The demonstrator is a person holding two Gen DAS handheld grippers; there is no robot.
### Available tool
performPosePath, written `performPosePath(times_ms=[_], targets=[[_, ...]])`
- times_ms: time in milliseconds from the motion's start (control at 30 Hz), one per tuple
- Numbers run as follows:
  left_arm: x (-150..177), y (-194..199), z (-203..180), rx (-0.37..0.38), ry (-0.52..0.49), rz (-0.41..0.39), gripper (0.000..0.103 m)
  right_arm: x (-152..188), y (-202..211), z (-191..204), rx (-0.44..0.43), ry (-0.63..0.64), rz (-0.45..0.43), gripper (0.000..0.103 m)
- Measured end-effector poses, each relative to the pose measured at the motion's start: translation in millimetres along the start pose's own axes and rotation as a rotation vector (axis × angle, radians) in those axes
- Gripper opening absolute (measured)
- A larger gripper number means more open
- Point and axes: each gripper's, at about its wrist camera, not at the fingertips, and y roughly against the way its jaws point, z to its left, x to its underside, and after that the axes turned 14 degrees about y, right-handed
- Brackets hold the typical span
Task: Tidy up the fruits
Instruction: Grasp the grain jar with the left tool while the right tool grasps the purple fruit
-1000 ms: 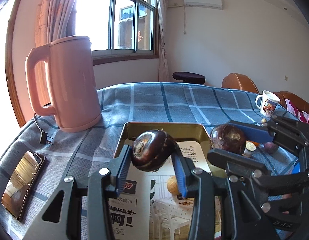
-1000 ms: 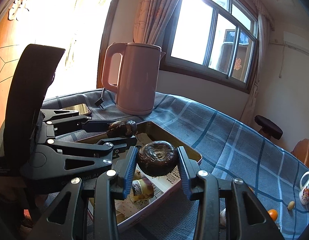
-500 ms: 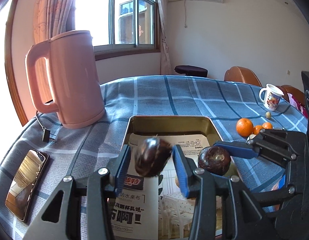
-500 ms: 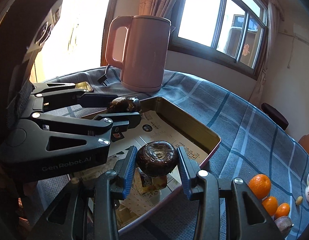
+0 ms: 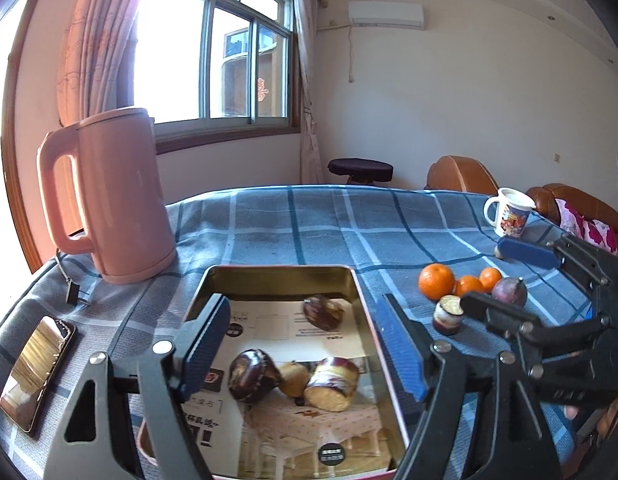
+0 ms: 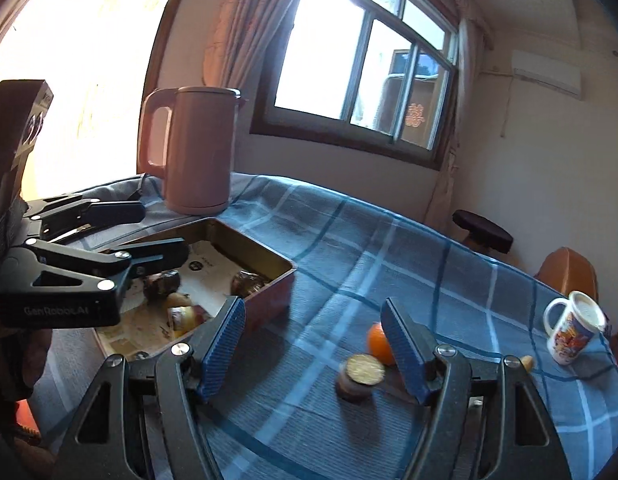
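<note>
Both jaws just opened, left gripper (image 5: 305,354) and right gripper (image 6: 315,346) empty; right gripper's finger half-hides an orange (image 6: 379,342).

We are in a home's living room.
We see a curtained window (image 5: 213,60), air conditioner (image 5: 385,15), kettle (image 5: 113,196), mug (image 5: 509,218).

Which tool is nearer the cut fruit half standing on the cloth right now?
Right. The right tool is open just in front of the cut fruit half. The left tool, also open, hangs over the tin tray, off to the side.
</note>
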Motion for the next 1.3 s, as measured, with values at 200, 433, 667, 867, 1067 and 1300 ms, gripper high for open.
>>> performPosePath(times_ms=[200, 433, 667, 867, 1067, 1300], targets=[[7.3, -12.1, -49.5, 0.063, -0.069, 0.041, 0.09, 41.9, 15.3, -69.7, 0.167, -0.143, 0.093, 0.077], [17.5, -41.4, -99.5, 0.101, -0.143, 0.13, 0.093, 74.4, -3.1, -106.0, 0.115, -0.254, 0.234, 0.077], [20.6, -68.1, -121.0, 0.08, -0.197, 0.192, 0.092, 86.8, -26.5, -104.7, 0.017, -0.276, 0.293, 0.077], [21.6, -84.8, -123.2, 0.09, -0.196, 0.239, 0.092, 90.8, -42.7, -106.1, -0.033, -0.29, 0.343, 0.077], [29.0, -102.6, -131.7, 0.101, -0.203, 0.304, 0.087, 99.0, -53.2, -110.8, -0.11, -0.337, 0.375, 0.054], [32.2, -122.4, -137.9, 0.124, -0.189, 0.389, 0.061, 100.0, -42.8, -118.5, -0.07, -0.376, 0.338, 0.054]])
